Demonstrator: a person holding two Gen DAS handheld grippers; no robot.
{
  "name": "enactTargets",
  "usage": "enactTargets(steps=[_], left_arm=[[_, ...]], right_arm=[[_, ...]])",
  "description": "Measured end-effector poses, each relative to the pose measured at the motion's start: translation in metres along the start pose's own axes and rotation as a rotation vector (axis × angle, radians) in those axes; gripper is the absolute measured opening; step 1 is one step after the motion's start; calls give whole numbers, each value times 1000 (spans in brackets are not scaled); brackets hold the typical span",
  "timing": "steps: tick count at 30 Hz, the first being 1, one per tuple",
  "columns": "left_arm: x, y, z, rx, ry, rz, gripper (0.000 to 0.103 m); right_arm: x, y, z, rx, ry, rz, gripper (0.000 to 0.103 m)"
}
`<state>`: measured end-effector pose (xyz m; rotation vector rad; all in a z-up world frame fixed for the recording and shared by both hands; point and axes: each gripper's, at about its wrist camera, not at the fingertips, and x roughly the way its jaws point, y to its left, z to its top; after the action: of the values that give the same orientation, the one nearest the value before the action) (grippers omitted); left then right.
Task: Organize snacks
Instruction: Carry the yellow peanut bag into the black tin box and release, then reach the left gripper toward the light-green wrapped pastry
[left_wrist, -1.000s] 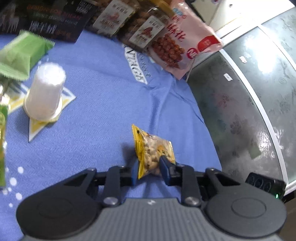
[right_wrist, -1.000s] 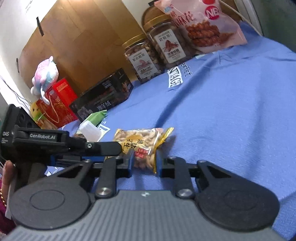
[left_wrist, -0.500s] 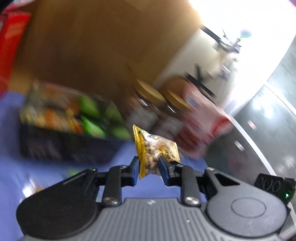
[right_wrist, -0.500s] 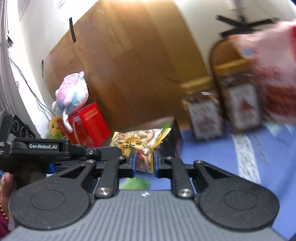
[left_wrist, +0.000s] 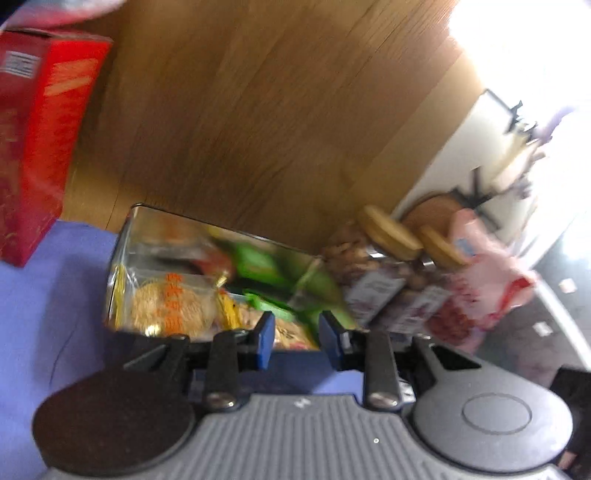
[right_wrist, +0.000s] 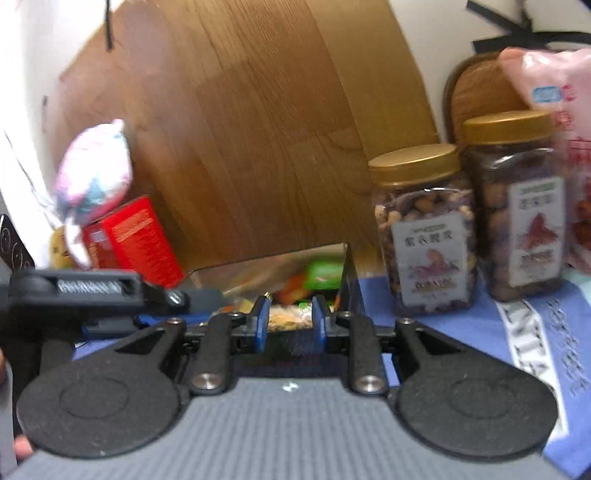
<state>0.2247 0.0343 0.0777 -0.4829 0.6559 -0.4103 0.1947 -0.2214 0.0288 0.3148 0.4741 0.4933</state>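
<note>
An open black snack box with a shiny lining stands on the blue cloth and holds several packets, yellow and green. The yellow peanut packet lies in the box just beyond my left gripper, whose jaws stand apart around nothing. In the right wrist view the box is straight ahead. My right gripper is open at its near edge, with the packet lying in the box beyond its fingertips. The left gripper's body sits to its left.
Two nut jars with gold lids and a pink snack bag stand right of the box. A red carton with a plush toy on it stands left. A wooden board rises behind.
Both grippers carried the peanut packet up from the cloth to the box, then opened. The packet now lies in the box, free of both.
</note>
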Motion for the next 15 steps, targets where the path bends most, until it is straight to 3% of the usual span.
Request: enactTargets(steps=[2, 4, 7, 9, 12, 15], left_arm=[[-26, 1, -14, -3, -19, -36, 26], [-42, 3, -30, -17, -22, -49, 27], [-48, 16, -50, -91, 56, -14, 29], [-50, 25, -62, -146, 83, -35, 31], [-47, 34, -72, -203, 102, -22, 32], [-48, 41, -83, -245, 135, -58, 33]], right_arm=[[-19, 1, -18, 28, 38, 60, 29], [-23, 8, -33, 26, 72, 66, 29], [-8, 14, -42, 54, 189, 94, 29], [5, 8, -41, 115, 238, 104, 29], [22, -8, -36, 225, 258, 91, 29], [35, -17, -33, 269, 267, 75, 29]])
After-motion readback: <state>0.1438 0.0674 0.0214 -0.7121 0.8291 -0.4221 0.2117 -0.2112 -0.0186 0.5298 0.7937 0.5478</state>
